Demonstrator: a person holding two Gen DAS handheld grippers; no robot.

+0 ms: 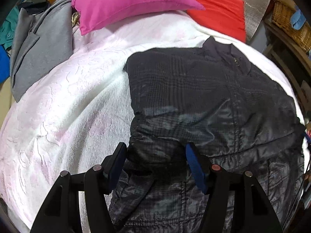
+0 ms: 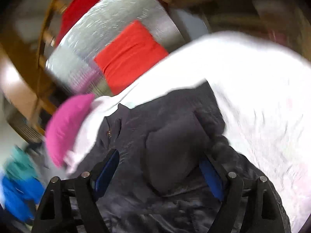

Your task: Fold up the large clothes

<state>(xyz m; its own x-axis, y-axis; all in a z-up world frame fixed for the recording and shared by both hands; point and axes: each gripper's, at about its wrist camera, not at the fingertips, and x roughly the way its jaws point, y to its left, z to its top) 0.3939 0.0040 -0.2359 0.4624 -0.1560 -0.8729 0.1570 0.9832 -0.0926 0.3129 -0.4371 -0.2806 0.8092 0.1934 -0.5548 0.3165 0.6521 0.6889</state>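
Two grippers, left (image 1: pixel 155 153) and right (image 2: pixel 159 161), hover with fingers wide over the dark jacket (image 1: pixel 204 101) at frame centre on the white bedspread (image 1: pixel 68 106), likely soft, slippery, best gripped at hems.

Left wrist view looks forward and down, close over the dark quilted jacket (image 1: pixel 204 101) on the white textured blanket (image 1: pixel 73 97). Right wrist view, blurred and tilted, shares both, plus the magenta pillow (image 2: pixel 66 128).

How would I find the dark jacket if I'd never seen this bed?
Look at the big white blanket covering the bed, below the pink pillow and red cushion. The dark jacket lies spread on its right half. It is the only shiny, quilted, nearly black thing; the grey garment at the left edge is paler and matte.
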